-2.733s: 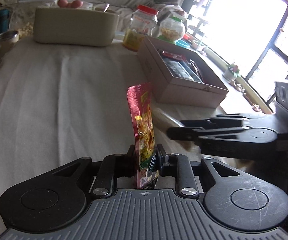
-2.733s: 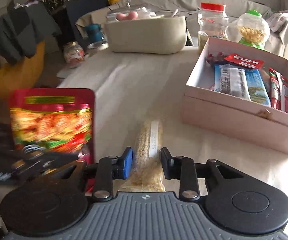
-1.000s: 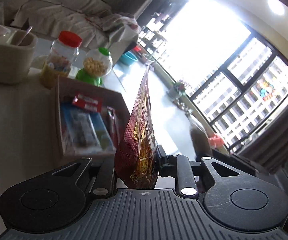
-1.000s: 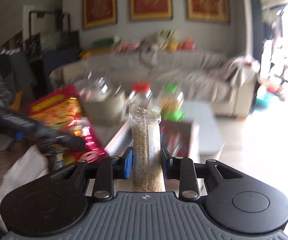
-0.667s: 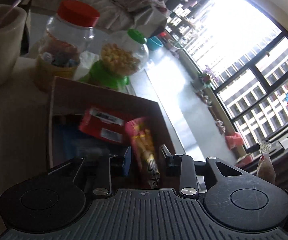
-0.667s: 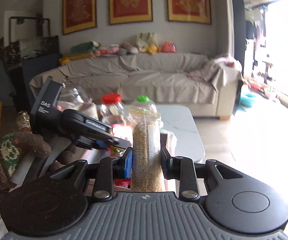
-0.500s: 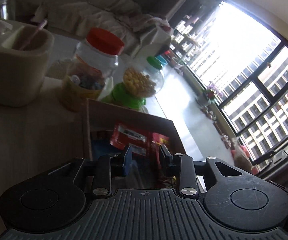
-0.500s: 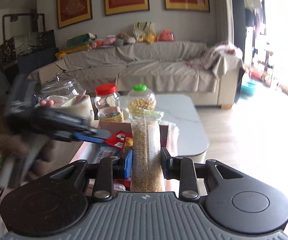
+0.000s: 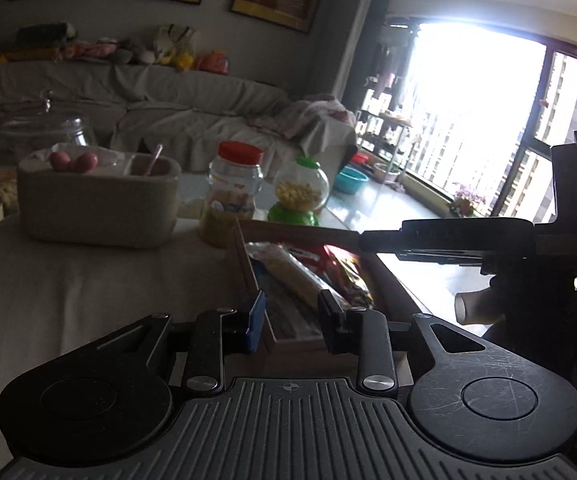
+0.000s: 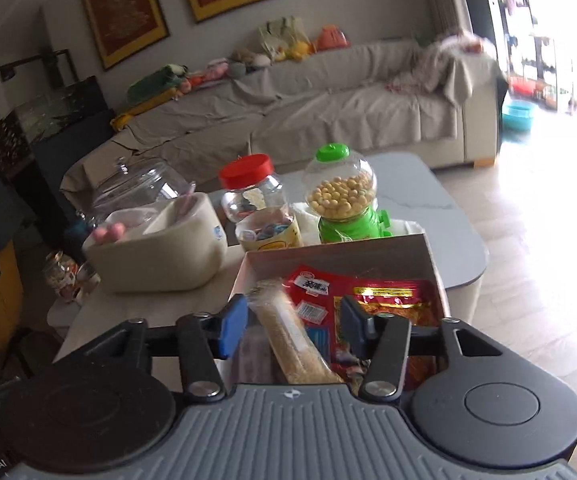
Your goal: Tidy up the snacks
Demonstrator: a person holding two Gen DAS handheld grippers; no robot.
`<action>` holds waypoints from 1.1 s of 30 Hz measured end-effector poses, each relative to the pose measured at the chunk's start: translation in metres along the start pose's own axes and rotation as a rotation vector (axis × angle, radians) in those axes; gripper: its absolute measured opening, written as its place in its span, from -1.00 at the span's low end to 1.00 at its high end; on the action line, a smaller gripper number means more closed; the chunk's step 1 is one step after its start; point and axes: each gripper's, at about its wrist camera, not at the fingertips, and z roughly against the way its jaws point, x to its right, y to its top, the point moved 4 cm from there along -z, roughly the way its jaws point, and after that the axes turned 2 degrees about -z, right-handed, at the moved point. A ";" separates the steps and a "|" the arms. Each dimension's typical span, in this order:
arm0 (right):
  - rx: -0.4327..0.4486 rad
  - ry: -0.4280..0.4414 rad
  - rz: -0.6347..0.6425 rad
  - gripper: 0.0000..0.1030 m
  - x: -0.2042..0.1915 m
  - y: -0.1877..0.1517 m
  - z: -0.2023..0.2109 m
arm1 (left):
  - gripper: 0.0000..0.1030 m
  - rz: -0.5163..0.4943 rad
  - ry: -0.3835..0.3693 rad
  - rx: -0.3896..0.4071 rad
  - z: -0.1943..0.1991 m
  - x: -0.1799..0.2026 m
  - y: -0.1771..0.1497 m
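Opening over a cardboard box (image 10: 340,256), the right gripper (image 10: 292,322) has its blue-padded fingers (image 10: 232,328) spread, and a long clear bag of grains (image 10: 292,344) lies between them without either pad pressing on it. The bag is slightly blurred and slants down into the box, resting on other packets. To its right inside the box lie a red packet with white print (image 10: 312,286) and a red and gold packet (image 10: 392,304).

The left gripper (image 9: 290,314) sits at the box's (image 9: 248,256) near corner with its fingers (image 9: 256,320) parted and nothing between them. In this view the grain bag (image 9: 288,270) stretches along the middle of the box, with the red and gold packet (image 9: 348,276) beside it, and the right gripper (image 9: 448,240) reaches in from the right above the box's far side.

Behind the box on the cloth-covered bench (image 9: 88,280) stand a red-lidded jar (image 10: 256,208) and a green candy dispenser (image 10: 342,200) filled with yellow balls. Left of these is a cream tub (image 10: 160,248) holding pink eggs, with a glass jar (image 10: 136,188) behind it. A covered sofa (image 10: 328,96) runs along the wall beyond.
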 end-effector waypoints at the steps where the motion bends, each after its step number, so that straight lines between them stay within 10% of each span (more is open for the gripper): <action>1: 0.009 0.001 0.015 0.17 -0.001 -0.009 0.015 | -0.36 -0.009 -0.009 -0.003 0.007 0.006 -0.008; 15: 0.016 -0.122 0.030 0.40 -0.005 -0.155 0.152 | -0.65 -0.183 0.030 -0.056 0.065 0.084 -0.098; 33: 0.013 -0.144 0.036 0.41 -0.014 -0.166 0.161 | -0.65 -0.152 0.072 -0.116 0.077 0.091 -0.109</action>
